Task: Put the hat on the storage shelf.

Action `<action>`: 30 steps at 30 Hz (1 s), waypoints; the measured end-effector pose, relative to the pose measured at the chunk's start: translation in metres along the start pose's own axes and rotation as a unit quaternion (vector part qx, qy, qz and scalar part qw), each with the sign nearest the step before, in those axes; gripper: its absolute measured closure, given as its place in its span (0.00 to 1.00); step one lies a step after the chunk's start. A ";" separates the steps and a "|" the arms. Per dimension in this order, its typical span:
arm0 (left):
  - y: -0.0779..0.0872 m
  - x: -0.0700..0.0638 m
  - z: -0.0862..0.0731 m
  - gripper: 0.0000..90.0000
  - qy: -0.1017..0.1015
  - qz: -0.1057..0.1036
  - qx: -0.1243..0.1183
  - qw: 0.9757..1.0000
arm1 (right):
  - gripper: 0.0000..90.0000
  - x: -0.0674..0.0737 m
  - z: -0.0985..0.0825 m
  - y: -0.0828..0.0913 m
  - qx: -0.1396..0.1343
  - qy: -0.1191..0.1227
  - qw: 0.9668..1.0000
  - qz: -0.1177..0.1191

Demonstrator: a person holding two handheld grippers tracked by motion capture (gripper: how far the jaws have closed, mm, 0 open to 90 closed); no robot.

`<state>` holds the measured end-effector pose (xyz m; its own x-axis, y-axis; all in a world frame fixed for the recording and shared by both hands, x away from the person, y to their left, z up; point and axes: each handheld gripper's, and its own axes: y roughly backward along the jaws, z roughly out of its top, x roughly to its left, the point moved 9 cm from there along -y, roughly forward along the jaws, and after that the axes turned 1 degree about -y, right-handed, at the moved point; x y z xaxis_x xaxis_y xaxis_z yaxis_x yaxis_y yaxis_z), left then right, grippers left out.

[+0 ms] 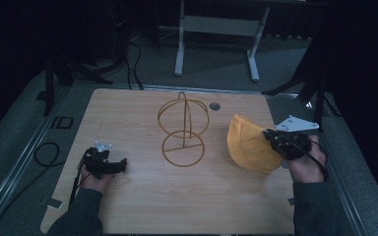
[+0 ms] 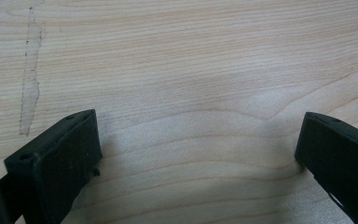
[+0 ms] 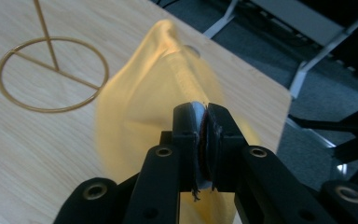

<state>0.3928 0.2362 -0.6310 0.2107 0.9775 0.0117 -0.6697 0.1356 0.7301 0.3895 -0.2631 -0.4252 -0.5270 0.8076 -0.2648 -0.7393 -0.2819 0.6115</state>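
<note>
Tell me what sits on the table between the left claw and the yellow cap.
The gold wire stand stands between the left claw and the yellow cap, as the high view shows. Otherwise that stretch of table is bare wood.

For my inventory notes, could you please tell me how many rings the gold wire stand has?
2: the flat base ring lies on the table, and an upright ring stands above it.

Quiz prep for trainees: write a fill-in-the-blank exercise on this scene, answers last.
1. The right gripper is shut on the ____ cap.
2. The left gripper has its jaws ____.
3. The wire stand sits on the ____ table.

Answers: yellow; open; wooden
</note>
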 end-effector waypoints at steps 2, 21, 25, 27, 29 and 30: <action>0.000 0.000 0.000 0.00 0.000 0.000 0.000 1.000 | 0.92 0.004 0.001 -0.010 0.011 0.007 1.000 0.008; 0.001 0.000 -0.001 0.00 -0.003 -0.002 -0.001 1.000 | 0.81 0.018 0.025 -0.061 0.050 0.013 0.995 0.079; 0.001 0.000 -0.001 0.00 -0.003 -0.002 -0.001 1.000 | 0.80 0.016 0.021 -0.058 0.059 0.013 0.994 0.087; 0.001 0.000 -0.001 0.00 -0.003 -0.002 0.000 1.000 | 0.79 0.017 0.018 -0.057 0.070 0.018 0.993 0.092; 0.001 0.000 -0.001 0.00 -0.003 -0.002 -0.001 1.000 | 0.79 0.018 0.015 -0.057 0.080 0.024 0.992 0.096; 0.001 0.000 -0.001 0.00 -0.003 -0.002 -0.001 1.000 | 0.78 0.019 0.013 -0.057 0.086 0.027 0.991 0.099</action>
<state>0.3914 0.2362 -0.6310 0.2172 0.9760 0.0130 -0.6698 0.1393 0.7293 0.4270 -0.2246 -0.4551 -0.6788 0.7159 -0.1635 -0.5394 -0.3351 0.7725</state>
